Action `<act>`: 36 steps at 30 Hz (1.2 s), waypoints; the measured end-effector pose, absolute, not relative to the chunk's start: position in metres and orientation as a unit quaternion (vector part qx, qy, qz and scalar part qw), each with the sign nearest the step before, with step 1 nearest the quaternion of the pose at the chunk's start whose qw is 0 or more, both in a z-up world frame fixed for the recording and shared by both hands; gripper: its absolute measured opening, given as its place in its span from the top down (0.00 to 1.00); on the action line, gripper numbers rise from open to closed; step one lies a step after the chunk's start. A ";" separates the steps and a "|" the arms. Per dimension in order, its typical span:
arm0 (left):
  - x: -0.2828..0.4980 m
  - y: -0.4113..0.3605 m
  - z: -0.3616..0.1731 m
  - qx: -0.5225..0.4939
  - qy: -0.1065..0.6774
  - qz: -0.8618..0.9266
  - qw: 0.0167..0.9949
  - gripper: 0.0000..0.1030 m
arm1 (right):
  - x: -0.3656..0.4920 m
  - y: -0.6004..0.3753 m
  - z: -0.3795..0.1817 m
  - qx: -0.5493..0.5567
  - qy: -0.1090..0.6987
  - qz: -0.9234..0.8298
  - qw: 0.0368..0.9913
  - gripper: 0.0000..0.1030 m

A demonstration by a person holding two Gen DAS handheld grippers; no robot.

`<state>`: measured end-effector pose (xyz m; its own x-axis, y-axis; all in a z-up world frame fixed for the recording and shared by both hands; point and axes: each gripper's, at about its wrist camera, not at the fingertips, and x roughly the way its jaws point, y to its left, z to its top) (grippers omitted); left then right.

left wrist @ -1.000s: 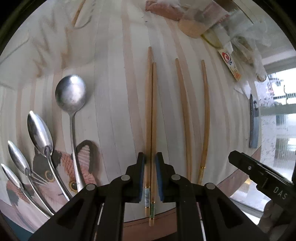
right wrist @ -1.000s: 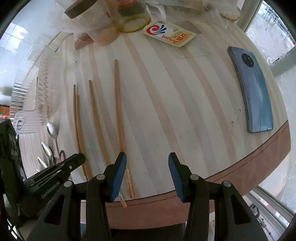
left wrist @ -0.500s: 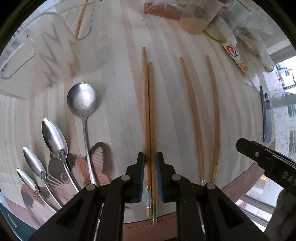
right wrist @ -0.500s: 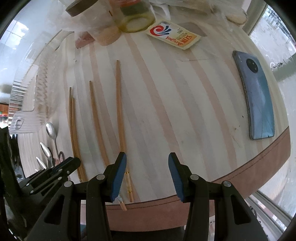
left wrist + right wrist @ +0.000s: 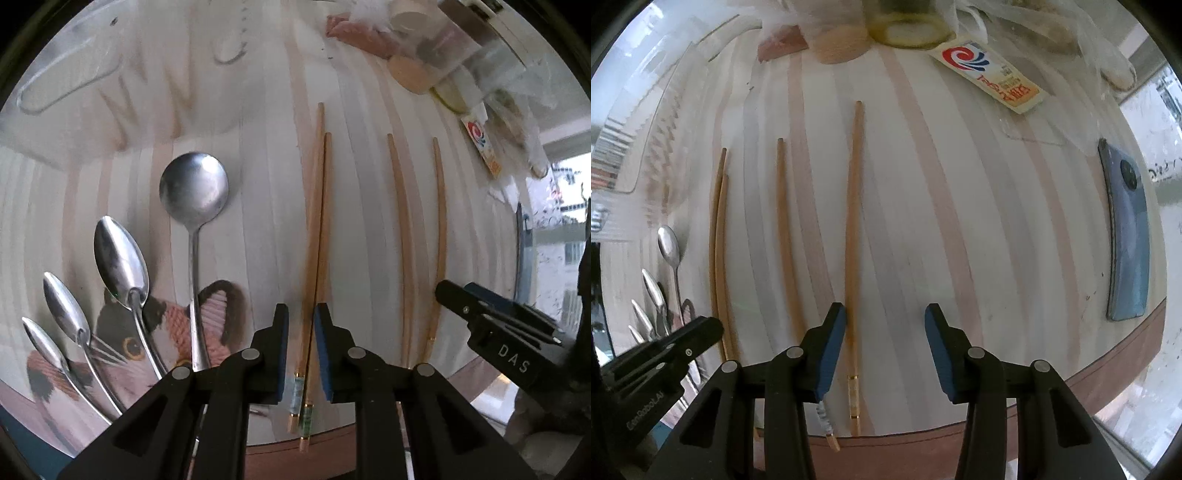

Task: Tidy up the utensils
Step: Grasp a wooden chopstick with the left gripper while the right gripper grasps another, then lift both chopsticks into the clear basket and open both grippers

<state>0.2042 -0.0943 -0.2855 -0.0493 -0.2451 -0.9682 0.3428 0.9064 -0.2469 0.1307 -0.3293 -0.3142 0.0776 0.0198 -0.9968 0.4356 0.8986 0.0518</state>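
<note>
Two wooden chopsticks (image 5: pixel 317 236) lie side by side on the striped table, and my left gripper (image 5: pixel 300 350) straddles their near ends with a small gap on each side, jaws slightly parted. Two more chopsticks (image 5: pixel 402 240) lie apart to the right. Several metal spoons (image 5: pixel 194 192) lie fanned at the left over a cat-pattern mat (image 5: pixel 173 332). My right gripper (image 5: pixel 884 347) is open and empty, just right of the rightmost chopstick (image 5: pixel 853 236); the pair (image 5: pixel 718 251) shows at the left there.
A blue phone (image 5: pixel 1126 240) lies near the table's right edge. Jars, plastic bags and a printed packet (image 5: pixel 993 81) crowd the back. A clear plastic tray (image 5: pixel 74 74) is at the back left. The table's brown front edge (image 5: pixel 997 417) is close below the grippers.
The left gripper's jaws have parted from the chopstick pair, which now lies loose between them. The right gripper has shifted so the rightmost chopstick sits just inside its left finger.
</note>
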 end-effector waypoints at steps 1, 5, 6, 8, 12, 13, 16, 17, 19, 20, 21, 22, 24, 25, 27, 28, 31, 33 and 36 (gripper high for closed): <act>0.204 -0.094 -0.284 0.044 0.690 -0.208 0.691 0.86 | 0.131 -0.329 -0.314 0.172 0.663 -0.146 0.714 0.58; 0.202 -0.095 -0.285 0.064 0.687 -0.201 0.695 0.88 | 0.131 -0.330 -0.313 0.148 0.666 -0.159 0.713 0.83; 0.202 -0.098 -0.284 0.070 0.685 -0.200 0.697 0.88 | 0.129 -0.334 -0.313 0.146 0.667 -0.154 0.714 0.84; 0.198 -0.105 -0.284 0.093 0.681 -0.199 0.699 0.89 | 0.129 -0.335 -0.313 0.146 0.668 -0.152 0.714 0.85; 0.192 -0.115 -0.283 0.118 0.674 -0.186 0.705 0.96 | 0.130 -0.337 -0.313 0.132 0.673 -0.146 0.713 0.85; 0.190 -0.117 -0.284 0.114 0.677 -0.180 0.705 0.96 | 0.128 -0.337 -0.312 0.123 0.673 -0.146 0.714 0.86; 0.184 -0.111 -0.285 0.084 0.697 -0.160 0.694 0.96 | 0.126 -0.331 -0.315 0.129 0.673 -0.150 0.713 0.93; 0.182 -0.105 -0.285 0.075 0.703 -0.157 0.690 0.96 | 0.120 -0.330 -0.316 0.138 0.673 -0.149 0.712 0.93; 0.176 -0.096 -0.285 0.063 0.715 -0.156 0.679 0.96 | 0.097 -0.334 -0.318 0.159 0.680 -0.135 0.703 0.93; 0.174 -0.093 -0.284 0.061 0.716 -0.157 0.678 0.96 | 0.097 -0.334 -0.318 0.159 0.680 -0.135 0.703 0.93; 0.172 -0.092 -0.284 0.062 0.716 -0.158 0.677 0.96 | 0.086 -0.332 -0.319 0.160 0.686 -0.128 0.699 0.93; 0.171 -0.092 -0.284 0.063 0.715 -0.158 0.678 0.96 | 0.072 -0.329 -0.320 0.161 0.692 -0.118 0.694 0.93; 0.171 -0.094 -0.287 0.071 0.714 -0.157 0.679 0.94 | 0.065 -0.327 -0.321 0.157 0.697 -0.115 0.690 0.93; 0.172 -0.098 -0.286 0.078 0.709 -0.159 0.683 0.92 | 0.065 -0.327 -0.321 0.157 0.697 -0.115 0.690 0.93; 0.168 -0.119 -0.289 0.093 0.704 -0.160 0.686 0.92 | 0.065 -0.325 -0.322 0.152 0.701 -0.114 0.688 0.93; 0.168 -0.124 -0.289 0.101 0.700 -0.162 0.689 0.92 | 0.071 -0.326 -0.322 0.151 0.705 -0.118 0.683 0.93; 0.169 -0.135 -0.288 0.111 0.694 -0.160 0.693 0.92 | 0.088 -0.324 -0.321 0.126 0.705 -0.120 0.688 0.92; 0.176 -0.146 -0.288 0.119 0.691 -0.161 0.695 0.92 | 0.099 -0.319 -0.319 0.106 0.699 -0.123 0.696 0.92; 0.174 -0.152 -0.286 0.123 0.684 -0.161 0.701 0.95 | 0.103 -0.316 -0.318 0.100 0.694 -0.129 0.701 0.92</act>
<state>0.1737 -0.1518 -0.2863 0.0125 -0.0577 -0.9983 0.3936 0.9180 -0.0482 0.1032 -0.3159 -0.3181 0.0029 -0.0411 -0.9992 0.3195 0.9468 -0.0380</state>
